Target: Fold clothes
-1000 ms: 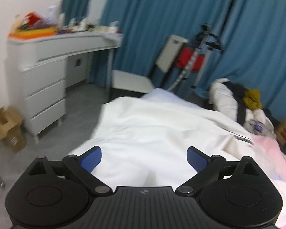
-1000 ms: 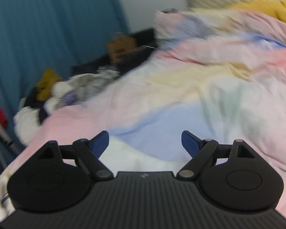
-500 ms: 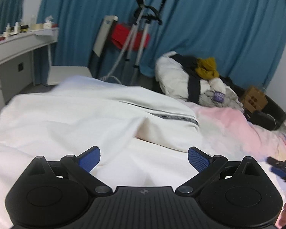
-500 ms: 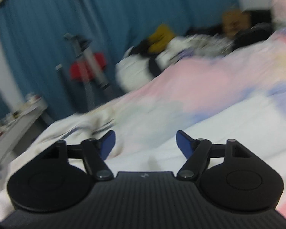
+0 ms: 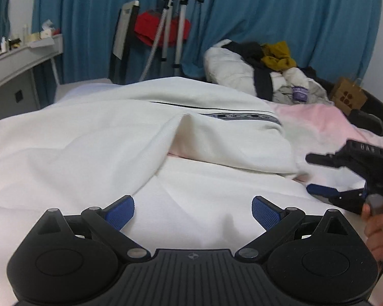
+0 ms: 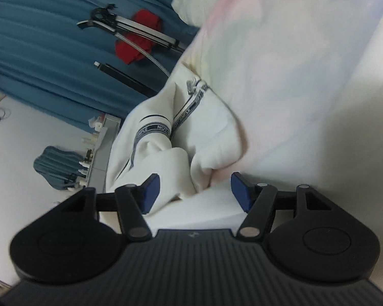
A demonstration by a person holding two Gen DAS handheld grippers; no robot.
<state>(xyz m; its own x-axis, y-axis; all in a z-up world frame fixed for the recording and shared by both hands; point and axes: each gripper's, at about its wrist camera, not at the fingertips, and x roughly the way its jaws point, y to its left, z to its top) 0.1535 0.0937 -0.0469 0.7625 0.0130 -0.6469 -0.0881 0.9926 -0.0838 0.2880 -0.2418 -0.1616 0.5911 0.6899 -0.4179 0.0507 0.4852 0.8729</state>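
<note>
A white zip jacket (image 5: 109,137) with dark printed trim lies spread and rumpled on the bed; it also shows in the right wrist view (image 6: 166,137). My left gripper (image 5: 192,210) is open and empty, low over the jacket's near part. My right gripper (image 6: 194,191) is open and tilted sideways, its fingers on either side of a bunched white fold without closing on it. It also shows at the right edge of the left wrist view (image 5: 319,176), held by a hand.
A pastel pink and white duvet (image 5: 316,119) covers the bed. A pile of clothes (image 5: 263,68) lies at the far end. A garment steamer stand (image 5: 176,20) with a red item, blue curtains (image 5: 280,12) and a white desk (image 5: 18,61) stand beyond.
Both views have swung across the room toward the jacket. The right gripper has rolled sideways and come down to the jacket's bunched fold, entering the left wrist view. Both stay open.
</note>
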